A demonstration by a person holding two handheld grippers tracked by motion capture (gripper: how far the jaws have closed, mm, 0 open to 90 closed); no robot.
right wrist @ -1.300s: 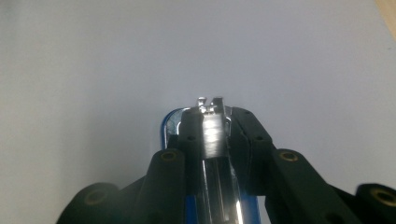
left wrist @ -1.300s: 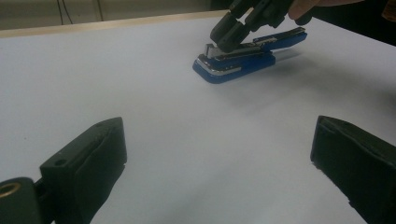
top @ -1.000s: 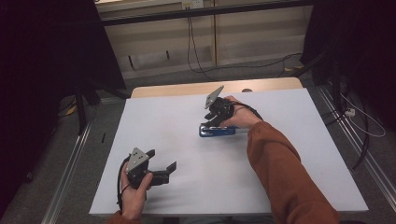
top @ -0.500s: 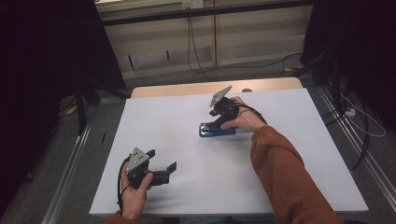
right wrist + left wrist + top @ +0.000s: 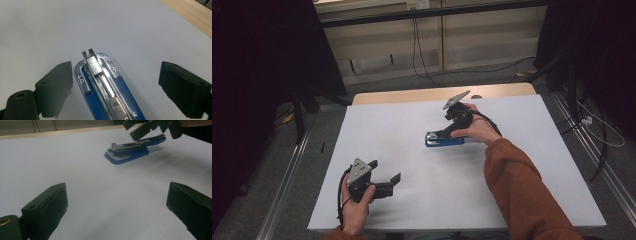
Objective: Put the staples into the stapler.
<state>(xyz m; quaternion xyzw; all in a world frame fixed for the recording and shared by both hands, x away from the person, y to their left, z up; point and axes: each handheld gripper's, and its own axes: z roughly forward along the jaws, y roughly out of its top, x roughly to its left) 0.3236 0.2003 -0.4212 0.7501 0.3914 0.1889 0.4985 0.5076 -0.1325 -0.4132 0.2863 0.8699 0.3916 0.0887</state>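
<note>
Lying flat near the middle of the white table point(image 5: 522, 200), the blue stapler point(image 5: 444, 141) has its top swung away, so the metal staple channel and a row of staples face up. The right gripper point(image 5: 443, 133) hovers just over the stapler's rear end with its jaws spread wide; in the right gripper view the stapler point(image 5: 105, 85) sits between them, closer to the left jaw, with neither jaw touching it. The left gripper point(image 5: 384, 184) is held low near the table's front edge, well apart from the stapler, jaws also wide open and holding nothing. From the left gripper view the stapler point(image 5: 127, 151) lies ahead with the right gripper point(image 5: 142, 130) above it.
</note>
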